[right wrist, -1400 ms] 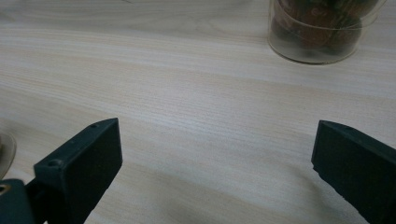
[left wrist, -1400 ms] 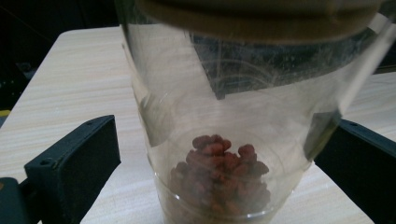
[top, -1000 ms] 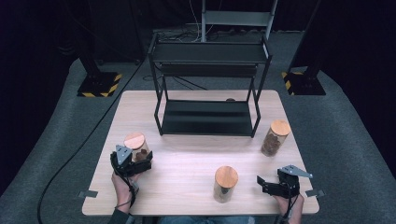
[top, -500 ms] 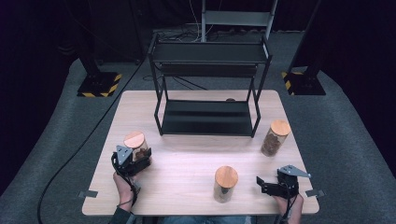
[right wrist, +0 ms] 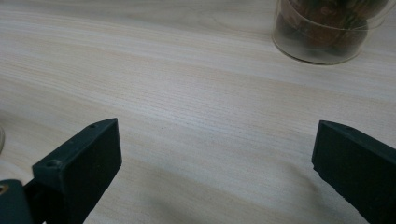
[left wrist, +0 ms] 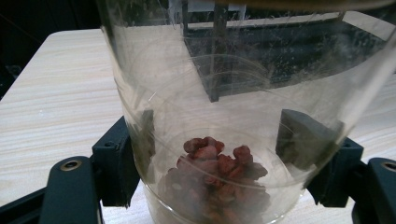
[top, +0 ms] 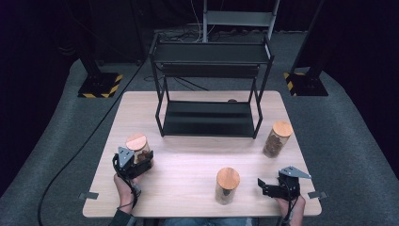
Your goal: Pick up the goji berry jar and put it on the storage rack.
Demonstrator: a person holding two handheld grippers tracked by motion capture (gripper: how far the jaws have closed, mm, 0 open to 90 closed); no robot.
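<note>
A black two-tier metal rack (top: 210, 89) stands at the far middle of the wooden tabletop (top: 188, 165). A cork-lidded jar (top: 277, 139) stands at right; another lidded jar (top: 227, 185) stands near the front edge.

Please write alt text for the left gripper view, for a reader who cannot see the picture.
The left hand-held gripper is shut on a clear glass jar, one black jaw pressing each side of it. A small heap of reddish-brown pieces lies at the jar's bottom. Behind it are the light wooden table and a black metal rack.
</note>
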